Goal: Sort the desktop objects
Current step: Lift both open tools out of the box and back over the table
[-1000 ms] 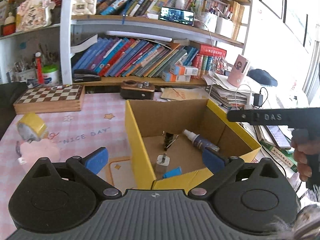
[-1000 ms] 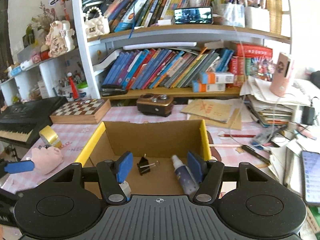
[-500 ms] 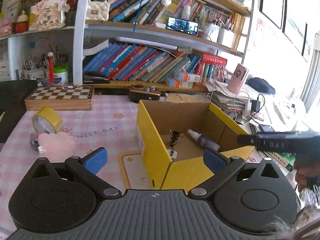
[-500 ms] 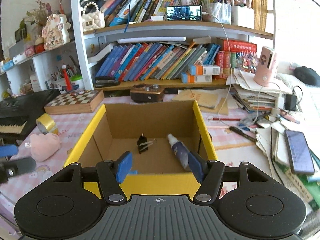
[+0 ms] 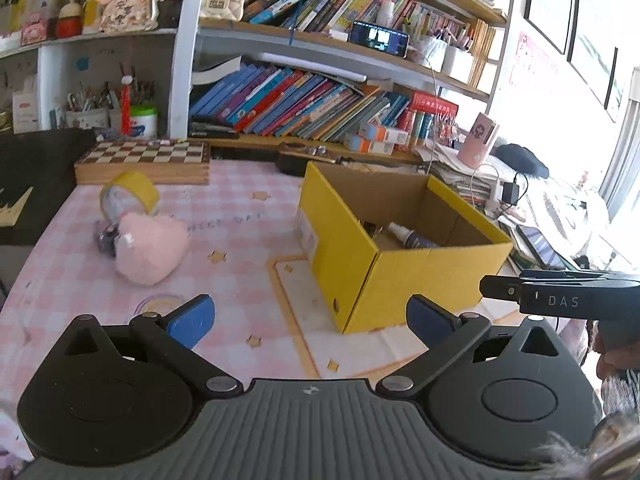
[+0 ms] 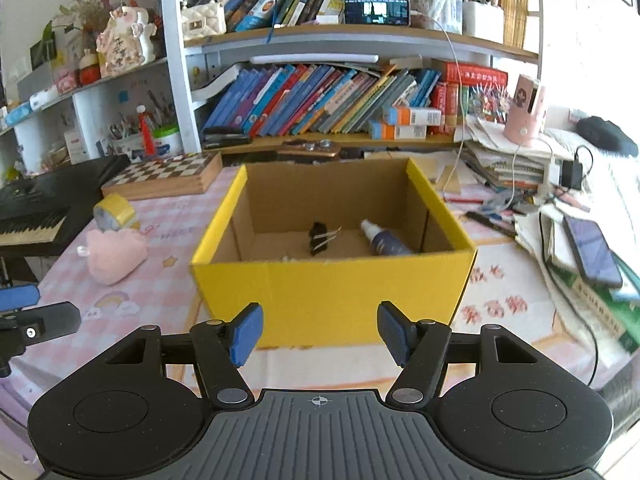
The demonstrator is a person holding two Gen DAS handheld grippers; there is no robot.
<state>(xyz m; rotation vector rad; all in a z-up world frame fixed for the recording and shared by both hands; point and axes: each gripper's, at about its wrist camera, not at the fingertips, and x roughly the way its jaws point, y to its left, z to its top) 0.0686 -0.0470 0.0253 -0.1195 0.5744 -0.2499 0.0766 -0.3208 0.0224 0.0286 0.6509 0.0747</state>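
Left gripper: blue-padded fingers spread wide, nothing between them, above the pink checked tablecloth. Right gripper: blue pads apart, empty, hanging just in front of the near wall of the open yellow cardboard box.

From the right wrist the box sits straight ahead, beyond the fingertips, not touched. Inside it: black binder clip with silver handles near the middle of the floor, dark blue spray bottle with white cap lying on its side to the clip's right, something small and white at the near wall, too hidden to name. From the left wrist the box is ahead and right of the fingers, its near corner pointing between them; the bottle shows over the rim.

Outside the box, on the cloth, ahead-left of the left fingers and well apart: fluffy pink heart-shaped plush, yellow roll of tape just behind it and touching, a small dark item at the plush's left, unclear. Wooden chessboard box behind those, near the bookshelf. Smartphone on the paper pile at right.
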